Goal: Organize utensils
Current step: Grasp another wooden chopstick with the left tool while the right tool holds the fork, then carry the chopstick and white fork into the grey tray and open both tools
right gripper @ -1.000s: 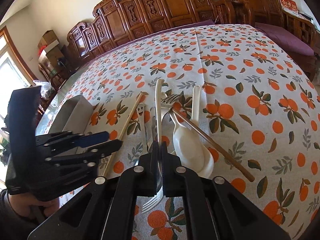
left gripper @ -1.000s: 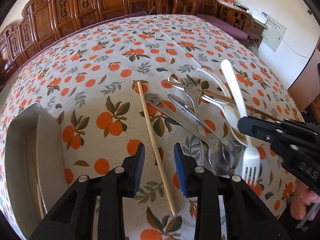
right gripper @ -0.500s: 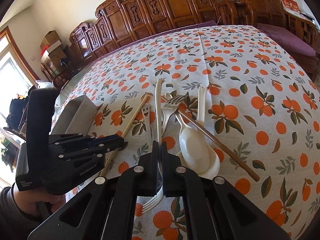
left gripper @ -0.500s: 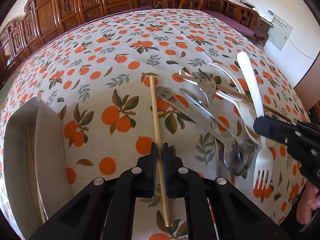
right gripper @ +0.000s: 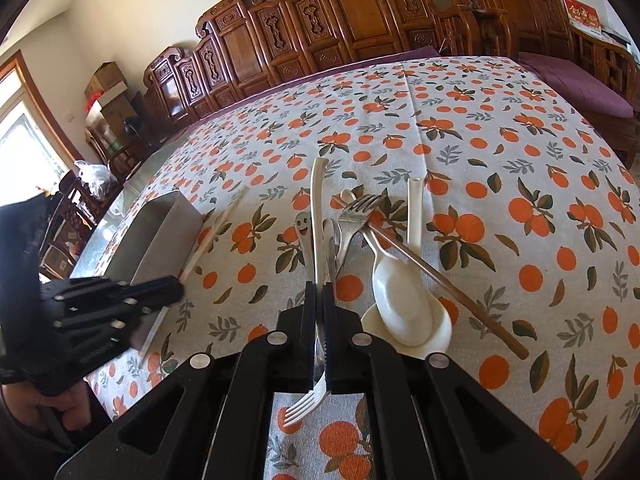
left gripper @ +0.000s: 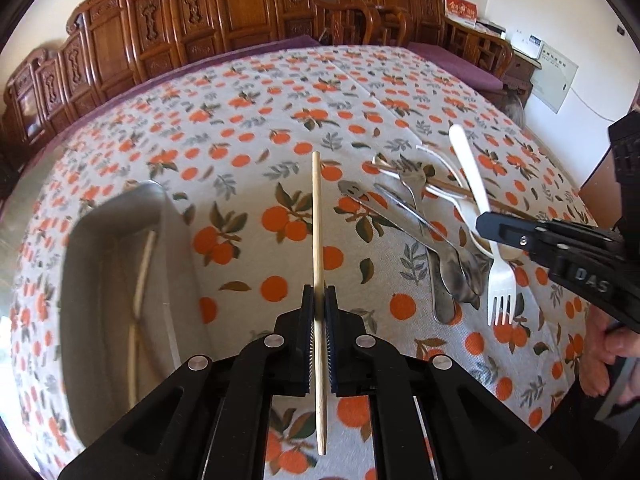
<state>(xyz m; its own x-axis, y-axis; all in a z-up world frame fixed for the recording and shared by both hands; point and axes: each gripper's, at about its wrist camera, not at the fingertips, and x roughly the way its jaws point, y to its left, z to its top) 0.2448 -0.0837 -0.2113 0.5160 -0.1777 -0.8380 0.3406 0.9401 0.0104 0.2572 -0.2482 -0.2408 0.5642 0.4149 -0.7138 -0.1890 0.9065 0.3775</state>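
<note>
My left gripper (left gripper: 319, 300) is shut on a pale wooden chopstick (left gripper: 317, 216) and holds it above the orange-print tablecloth. My right gripper (right gripper: 319, 292) is shut on a white plastic fork (right gripper: 317, 216), lifted off the table; the fork also shows in the left wrist view (left gripper: 486, 220). A metal tray (left gripper: 116, 280) lies to the left with a pale chopstick (left gripper: 140, 280) inside it. Metal spoons and a fork (left gripper: 436, 236) lie in a pile between the grippers. Two white ceramic spoons (right gripper: 404, 304) and a brown chopstick (right gripper: 448, 292) lie to the right.
The tray's wall (right gripper: 156, 236) stands left of the right gripper, with the left gripper (right gripper: 120, 300) in front of it. Carved wooden chairs (left gripper: 248, 20) line the far edge of the table. The table's edge drops off at the right, near a hand (left gripper: 608, 356).
My left gripper closed on the chopstick and lifted it, turning toward the tray. My right gripper raised the white fork a little off the pile.
</note>
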